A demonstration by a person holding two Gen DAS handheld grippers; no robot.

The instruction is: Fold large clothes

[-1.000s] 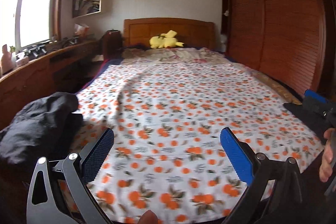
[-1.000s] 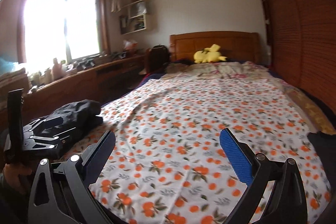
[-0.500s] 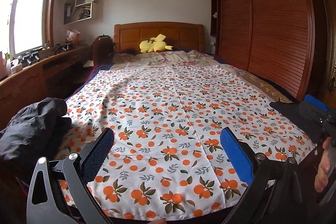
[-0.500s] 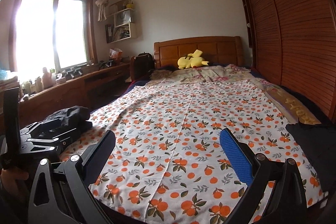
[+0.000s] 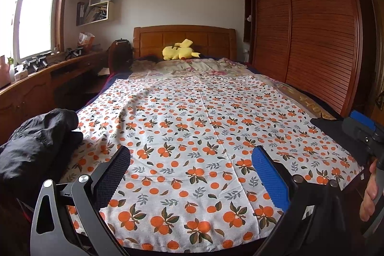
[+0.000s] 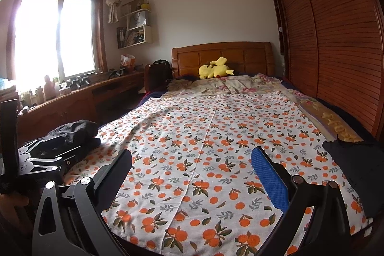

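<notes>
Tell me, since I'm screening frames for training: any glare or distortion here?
Right wrist view: the window is blown out white, and the wardrobe slats bow from fisheye. Left wrist view: milder glare at the window; the orange-print sheet stays sharp.

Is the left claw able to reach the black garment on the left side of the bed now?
Probably yes. The left claw is open and holds nothing, and the black garment lies bunched just to its left on the orange-print sheet, with nothing between them.
</notes>
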